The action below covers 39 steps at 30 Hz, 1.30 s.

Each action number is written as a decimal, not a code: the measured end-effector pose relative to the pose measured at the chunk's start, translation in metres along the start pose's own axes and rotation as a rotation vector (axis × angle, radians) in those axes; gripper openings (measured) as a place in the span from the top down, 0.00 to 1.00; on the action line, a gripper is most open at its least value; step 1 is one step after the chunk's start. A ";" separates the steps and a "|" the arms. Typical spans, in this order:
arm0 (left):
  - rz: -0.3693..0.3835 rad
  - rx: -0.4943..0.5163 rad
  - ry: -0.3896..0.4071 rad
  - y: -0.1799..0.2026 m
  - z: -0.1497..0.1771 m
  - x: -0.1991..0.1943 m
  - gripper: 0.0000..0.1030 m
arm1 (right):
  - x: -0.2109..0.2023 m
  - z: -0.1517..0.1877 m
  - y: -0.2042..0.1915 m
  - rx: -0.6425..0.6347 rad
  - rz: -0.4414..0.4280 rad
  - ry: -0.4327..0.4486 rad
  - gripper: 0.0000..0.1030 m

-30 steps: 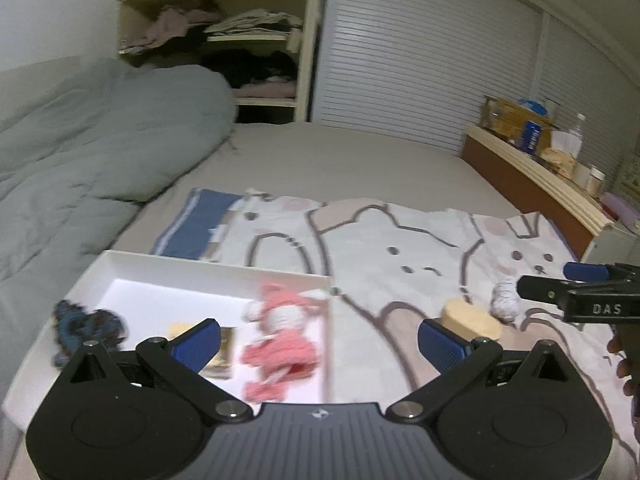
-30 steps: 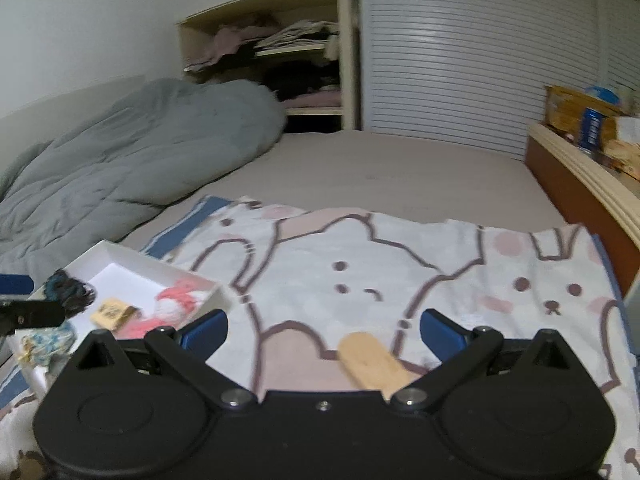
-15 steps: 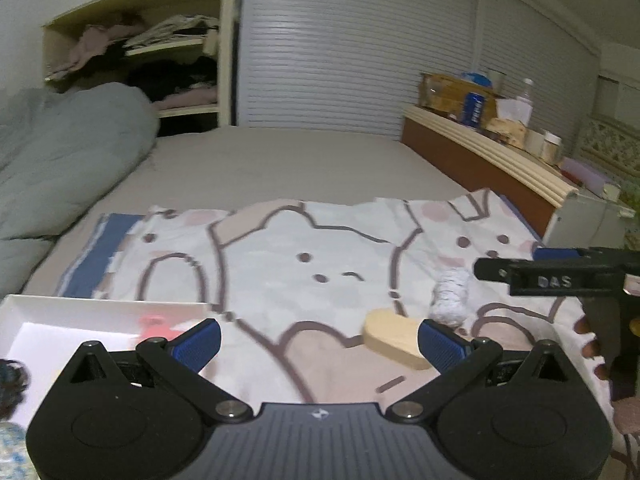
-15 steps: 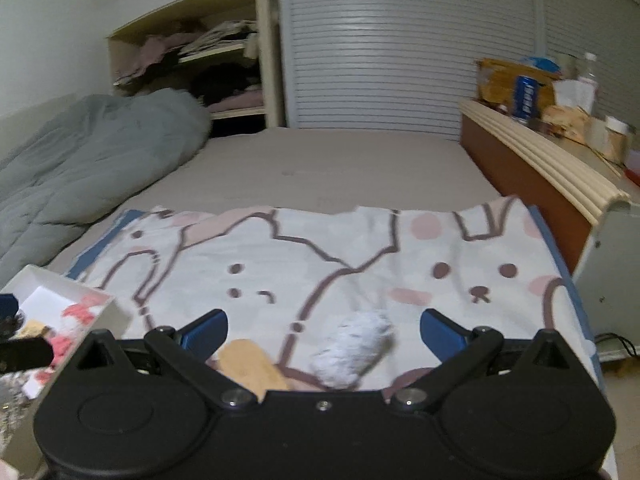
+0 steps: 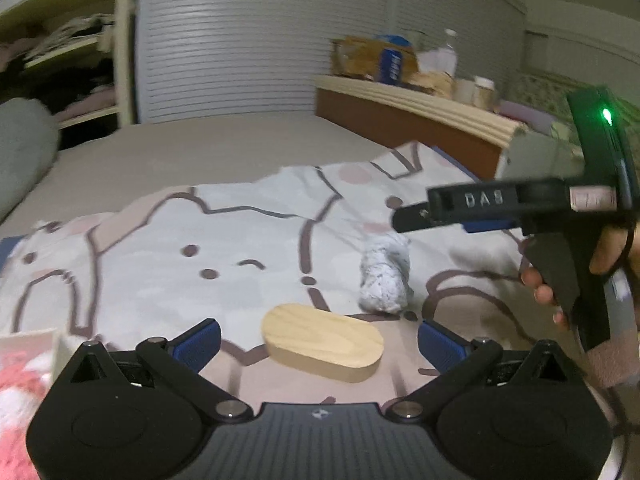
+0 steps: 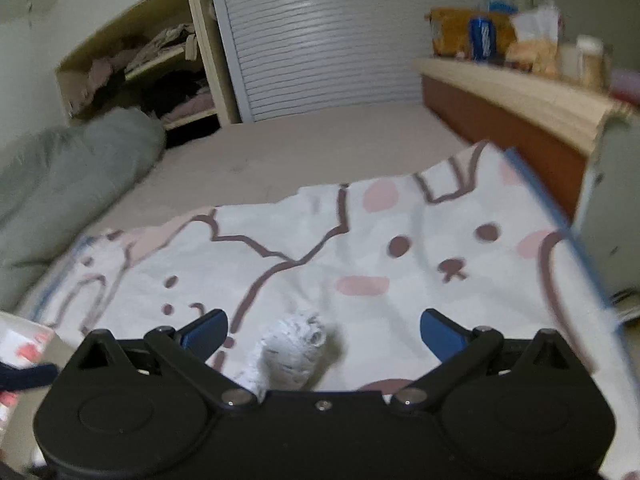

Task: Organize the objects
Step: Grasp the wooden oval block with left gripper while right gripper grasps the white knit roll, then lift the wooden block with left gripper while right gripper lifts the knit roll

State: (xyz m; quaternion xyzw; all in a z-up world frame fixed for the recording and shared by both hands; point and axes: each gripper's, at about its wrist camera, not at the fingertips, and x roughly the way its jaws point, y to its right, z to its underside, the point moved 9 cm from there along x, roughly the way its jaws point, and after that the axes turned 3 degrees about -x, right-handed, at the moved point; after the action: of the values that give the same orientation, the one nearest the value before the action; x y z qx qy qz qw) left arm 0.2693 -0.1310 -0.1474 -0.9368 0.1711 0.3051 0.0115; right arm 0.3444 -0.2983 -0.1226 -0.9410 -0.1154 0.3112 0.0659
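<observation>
Wood, an oval block (image 5: 322, 347), lies flat on the cartoon-print blanket (image 5: 248, 236) between the spread blue pads of the left gripper (image 5: 318, 342), which grips nothing. Just right of and beyond it sits a fuzzy white-grey toy (image 5: 385, 278). That toy (image 6: 294, 354) also lies near and between the wide-apart pads of the right gripper (image 6: 324, 330), untouched. At far left, the white box's (image 5: 38, 340) corner shows a pink knitted toy (image 5: 16, 384) inside.
</observation>
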 end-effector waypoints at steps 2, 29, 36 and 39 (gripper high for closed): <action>0.025 0.037 -0.013 0.001 0.002 0.013 0.00 | 0.008 0.005 -0.001 0.000 -0.038 -0.027 0.00; 0.087 0.211 -0.079 0.004 0.016 0.069 0.10 | 0.038 0.041 -0.005 0.373 -0.111 -0.215 0.60; 0.054 0.094 -0.109 -0.005 0.018 0.061 0.10 | 0.025 0.036 -0.008 0.328 -0.095 -0.203 0.62; 0.044 0.037 -0.141 -0.006 0.024 0.063 0.10 | 0.019 0.035 -0.012 0.307 -0.087 -0.201 0.62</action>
State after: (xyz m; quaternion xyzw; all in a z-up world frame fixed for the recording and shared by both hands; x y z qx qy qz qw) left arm 0.3050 -0.1418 -0.2033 -0.9085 0.1960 0.3674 0.0343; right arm 0.3361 -0.2801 -0.1589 -0.8783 -0.1131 0.4145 0.2100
